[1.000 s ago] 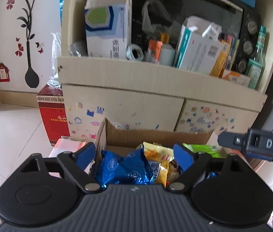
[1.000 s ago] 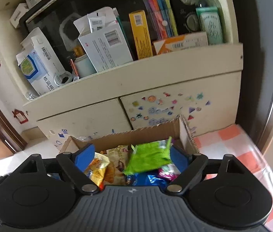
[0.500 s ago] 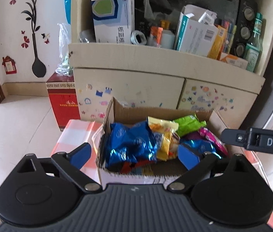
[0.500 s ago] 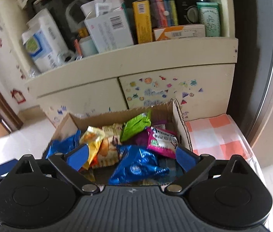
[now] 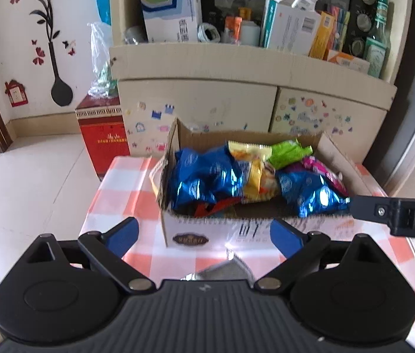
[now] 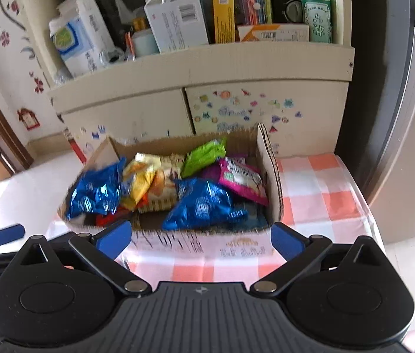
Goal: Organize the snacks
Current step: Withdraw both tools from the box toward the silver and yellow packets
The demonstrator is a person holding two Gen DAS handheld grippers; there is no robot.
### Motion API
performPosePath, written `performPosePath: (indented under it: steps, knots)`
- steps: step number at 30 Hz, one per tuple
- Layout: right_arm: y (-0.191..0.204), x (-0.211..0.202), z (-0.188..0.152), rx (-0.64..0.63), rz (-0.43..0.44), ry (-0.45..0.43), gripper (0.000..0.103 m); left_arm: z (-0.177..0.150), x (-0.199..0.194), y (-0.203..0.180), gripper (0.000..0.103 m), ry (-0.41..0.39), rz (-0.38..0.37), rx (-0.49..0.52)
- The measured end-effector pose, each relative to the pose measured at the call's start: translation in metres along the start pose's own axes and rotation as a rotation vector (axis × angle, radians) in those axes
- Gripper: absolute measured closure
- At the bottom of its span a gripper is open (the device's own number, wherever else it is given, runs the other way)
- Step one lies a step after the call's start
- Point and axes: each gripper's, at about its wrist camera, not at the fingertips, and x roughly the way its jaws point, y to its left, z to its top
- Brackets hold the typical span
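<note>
The cardboard box (image 5: 254, 229) stands near the bench's (image 5: 119, 188) far edge, full of snack bags (image 6: 198, 203); the left gripper (image 5: 204, 235) is wide and empty; the right gripper (image 6: 201, 236), also empty, is opening; sorting seems nearly finished.

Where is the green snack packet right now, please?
In both wrist views, the green snack packet lies in the cardboard box, against its back wall, beside the yellow packet.

Bright daylight, fisheye-bent edges, slight motion blur throughout.
</note>
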Motion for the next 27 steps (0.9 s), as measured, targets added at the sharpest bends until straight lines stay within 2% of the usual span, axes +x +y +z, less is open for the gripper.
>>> performPosePath:
  steps: [8,13,27]
  knots:
    - [-0.003,-0.013,-0.025,-0.065,0.036,0.067,0.0,-0.016,0.001,0.013,0.007,0.063,-0.035,0.036]
    - [-0.007,-0.008,-0.033,-0.097,0.029,0.104,0.0,-0.024,0.003,0.018,0.007,0.075,-0.057,0.058]
    - [-0.004,0.027,-0.062,-0.196,0.026,0.273,0.0,-0.055,0.031,0.009,0.008,0.074,-0.18,0.27]
